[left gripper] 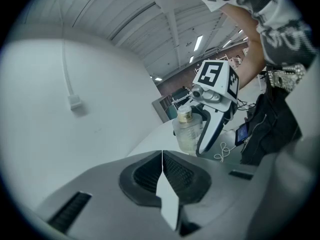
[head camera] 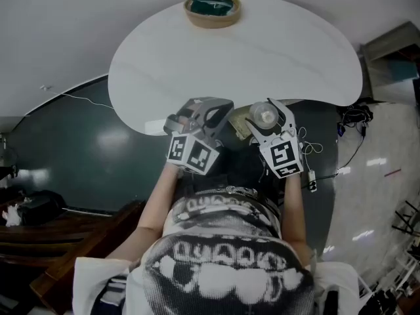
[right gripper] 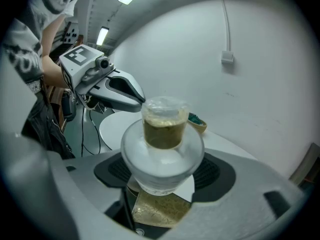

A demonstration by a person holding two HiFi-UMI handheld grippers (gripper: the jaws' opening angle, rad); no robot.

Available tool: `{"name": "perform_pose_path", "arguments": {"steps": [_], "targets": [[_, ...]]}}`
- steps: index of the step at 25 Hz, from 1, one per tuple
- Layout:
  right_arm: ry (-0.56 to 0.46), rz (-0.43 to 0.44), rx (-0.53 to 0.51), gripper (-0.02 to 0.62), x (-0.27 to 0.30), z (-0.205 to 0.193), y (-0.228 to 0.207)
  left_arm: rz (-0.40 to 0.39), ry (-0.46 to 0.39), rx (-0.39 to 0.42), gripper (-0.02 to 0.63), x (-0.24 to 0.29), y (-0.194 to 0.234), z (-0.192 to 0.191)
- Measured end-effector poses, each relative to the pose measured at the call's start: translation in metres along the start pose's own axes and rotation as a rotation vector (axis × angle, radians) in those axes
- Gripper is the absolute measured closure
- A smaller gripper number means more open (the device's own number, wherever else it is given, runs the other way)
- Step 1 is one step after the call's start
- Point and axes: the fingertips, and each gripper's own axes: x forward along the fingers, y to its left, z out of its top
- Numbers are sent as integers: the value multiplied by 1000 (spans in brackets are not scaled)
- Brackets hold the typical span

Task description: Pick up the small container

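Small container [right gripper: 161, 159], partly hidden between fingers [right gripper: 220, 173]

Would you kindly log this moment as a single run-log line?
right gripper: shut on small container | left gripper: shut, empty | bowl: far edge of table

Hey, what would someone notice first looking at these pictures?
The small container, clear with a golden top, is clamped in the right gripper close in front of the person. Beside it, the left gripper is shut and empty. At the far edge of the white table sits a tan bowl with something green inside.
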Motion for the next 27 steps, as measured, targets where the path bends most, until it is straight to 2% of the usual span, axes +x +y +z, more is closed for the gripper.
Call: {"name": "perform_pose_path", "arguments": {"steps": [27], "targets": [[-7,-24,5,262,-8,-4,-19,-37,-27,46,601,8,-10,16]]}}
